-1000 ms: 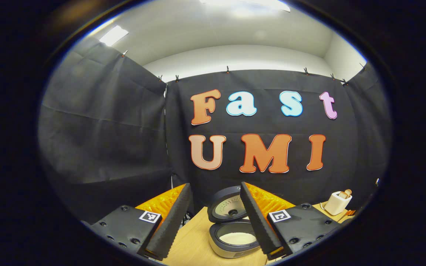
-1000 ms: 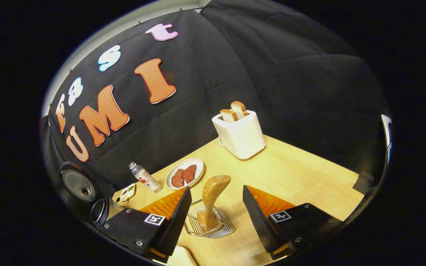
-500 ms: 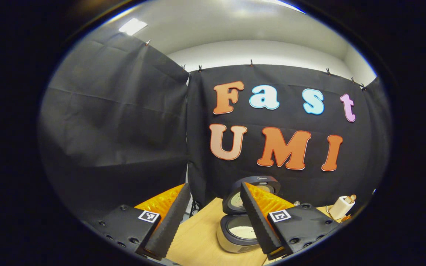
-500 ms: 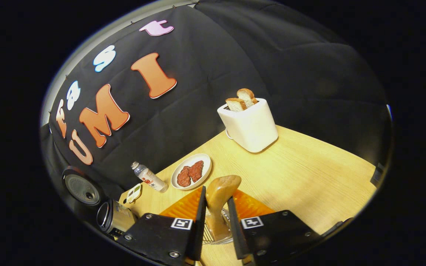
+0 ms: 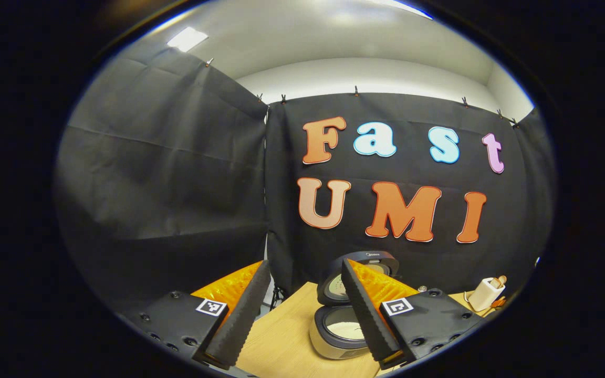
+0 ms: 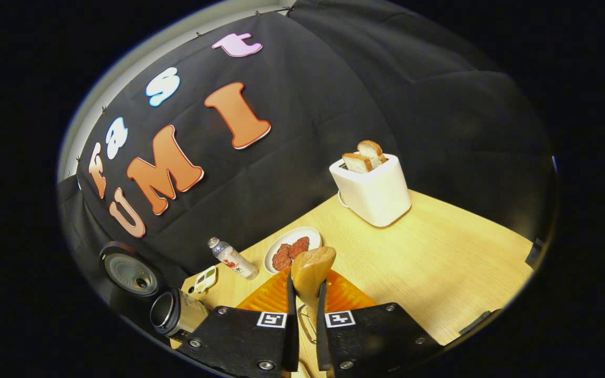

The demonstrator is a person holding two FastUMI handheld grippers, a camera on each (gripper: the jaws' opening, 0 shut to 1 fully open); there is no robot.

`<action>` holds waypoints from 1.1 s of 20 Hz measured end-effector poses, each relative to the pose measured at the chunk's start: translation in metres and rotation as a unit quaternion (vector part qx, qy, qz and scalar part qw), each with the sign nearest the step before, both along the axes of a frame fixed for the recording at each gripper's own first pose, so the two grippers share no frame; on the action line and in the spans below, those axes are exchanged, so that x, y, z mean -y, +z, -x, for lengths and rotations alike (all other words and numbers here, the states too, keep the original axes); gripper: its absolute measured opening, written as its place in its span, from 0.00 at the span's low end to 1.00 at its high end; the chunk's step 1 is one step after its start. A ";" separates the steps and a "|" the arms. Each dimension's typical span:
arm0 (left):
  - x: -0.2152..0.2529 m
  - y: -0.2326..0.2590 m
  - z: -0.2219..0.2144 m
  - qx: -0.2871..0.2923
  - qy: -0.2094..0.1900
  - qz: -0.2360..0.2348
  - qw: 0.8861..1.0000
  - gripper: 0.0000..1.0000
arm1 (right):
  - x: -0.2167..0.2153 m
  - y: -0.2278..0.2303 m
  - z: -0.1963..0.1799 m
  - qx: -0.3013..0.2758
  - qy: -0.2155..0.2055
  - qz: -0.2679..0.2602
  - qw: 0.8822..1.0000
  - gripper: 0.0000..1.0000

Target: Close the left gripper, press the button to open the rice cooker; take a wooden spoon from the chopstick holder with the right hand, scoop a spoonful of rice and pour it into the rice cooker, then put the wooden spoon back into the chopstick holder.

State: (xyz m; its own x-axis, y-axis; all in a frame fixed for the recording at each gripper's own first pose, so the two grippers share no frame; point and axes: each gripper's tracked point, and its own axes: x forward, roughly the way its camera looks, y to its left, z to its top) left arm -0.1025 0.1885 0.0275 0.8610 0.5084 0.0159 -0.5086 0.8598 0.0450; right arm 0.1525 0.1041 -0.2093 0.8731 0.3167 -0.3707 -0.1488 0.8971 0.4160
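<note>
Left gripper view: the left gripper (image 5: 302, 315) hangs with fingers spread and empty, the open-lidded grey rice cooker (image 5: 340, 332) just ahead by its right finger. In the right gripper view, the right gripper (image 6: 303, 336) is clamped on the light wooden spoon's handle (image 6: 310, 273), above the wire chopstick holder (image 6: 305, 326); the white toaster (image 6: 373, 189) stands farther off, right.

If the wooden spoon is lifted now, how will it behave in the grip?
The wooden spoon looks solid, so it is probably stiff and light. Its smooth, rounded handle might slip or turn between the right claw fingers, which press it from both sides. The wire chopstick holder may catch it.
</note>
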 end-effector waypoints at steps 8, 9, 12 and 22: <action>-0.002 0.004 -0.017 0.002 -0.022 0.010 1.000 0.97 | -0.016 0.076 0.064 0.053 0.007 -0.007 0.999 0.12; -0.006 0.006 -0.019 0.003 -0.021 0.006 1.000 0.98 | -0.023 0.079 0.076 0.055 0.013 -0.008 0.998 0.12; -0.014 0.005 -0.024 0.005 -0.021 0.004 1.000 0.99 | -0.040 0.080 0.106 0.064 0.026 0.006 0.998 0.12; -0.022 -0.007 -0.040 -0.009 -0.062 -0.014 0.998 0.99 | -0.107 0.017 0.143 0.081 0.087 0.096 0.988 0.12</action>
